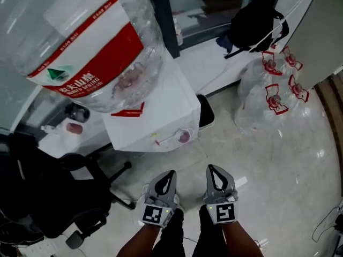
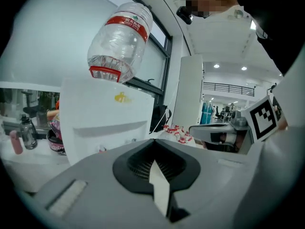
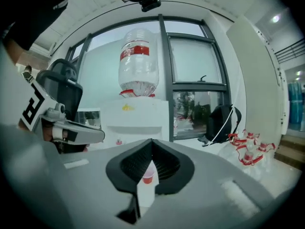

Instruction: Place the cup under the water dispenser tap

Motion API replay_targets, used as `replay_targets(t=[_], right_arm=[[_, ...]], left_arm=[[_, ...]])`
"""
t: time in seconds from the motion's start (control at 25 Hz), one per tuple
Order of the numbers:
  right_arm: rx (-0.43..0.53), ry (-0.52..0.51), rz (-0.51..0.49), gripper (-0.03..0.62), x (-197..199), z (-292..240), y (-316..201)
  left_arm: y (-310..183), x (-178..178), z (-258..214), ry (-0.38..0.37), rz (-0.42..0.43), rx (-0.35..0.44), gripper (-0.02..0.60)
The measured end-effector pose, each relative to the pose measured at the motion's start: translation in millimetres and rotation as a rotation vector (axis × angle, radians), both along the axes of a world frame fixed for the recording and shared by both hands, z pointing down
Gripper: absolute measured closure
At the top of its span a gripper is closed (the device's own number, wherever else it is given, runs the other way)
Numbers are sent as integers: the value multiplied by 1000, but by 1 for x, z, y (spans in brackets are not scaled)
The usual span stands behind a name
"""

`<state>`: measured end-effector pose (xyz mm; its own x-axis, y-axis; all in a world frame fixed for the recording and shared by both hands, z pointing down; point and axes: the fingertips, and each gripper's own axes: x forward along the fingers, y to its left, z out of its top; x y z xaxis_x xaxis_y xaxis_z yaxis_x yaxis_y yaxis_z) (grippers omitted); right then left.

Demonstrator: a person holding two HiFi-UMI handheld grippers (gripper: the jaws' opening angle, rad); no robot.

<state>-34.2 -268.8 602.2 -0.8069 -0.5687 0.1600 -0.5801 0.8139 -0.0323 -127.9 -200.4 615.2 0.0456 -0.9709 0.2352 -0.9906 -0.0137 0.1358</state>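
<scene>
Cup point(image 1: 184, 136) seems to stand at the front of the water dispenser point(image 1: 166, 108). Left claw point(image 1: 170, 174) and right claw point(image 1: 212, 170) are both closed and empty.

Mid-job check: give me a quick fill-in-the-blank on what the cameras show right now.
The dispenser under the bottle is ___ in colour. The left gripper and right gripper both have their fingers ___, holding nothing. The bagged bottles lie on the ___.
Missing: white; shut; floor.
</scene>
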Motion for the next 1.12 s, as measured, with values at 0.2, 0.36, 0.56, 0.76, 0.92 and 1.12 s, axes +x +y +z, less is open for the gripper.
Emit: replay_targets(t=[0.2,0.36,0.56,0.76,0.92,1.12], right_arm=[[29,43,30,592,21,-43,-17],[94,51,9,592,17,-92,-14],[129,85,-46,592,6,-143,8],[159,66,-87,592,-1,-178,26],[152,29,-84,592,-3,-189,28],[214,52,-83,592,-3,-216,31]], left_arm=[[1,0,-49,-10,2,21,565],[12,-15,-81,-33,-23,-19,565],[37,-14,-110,-15,-25,-48,565],[60,-21,-136,-12,-62,-20,565],[66,-29,-151,-24,-78,-2,565],[66,-40,-182,-72,-81,69,565]])
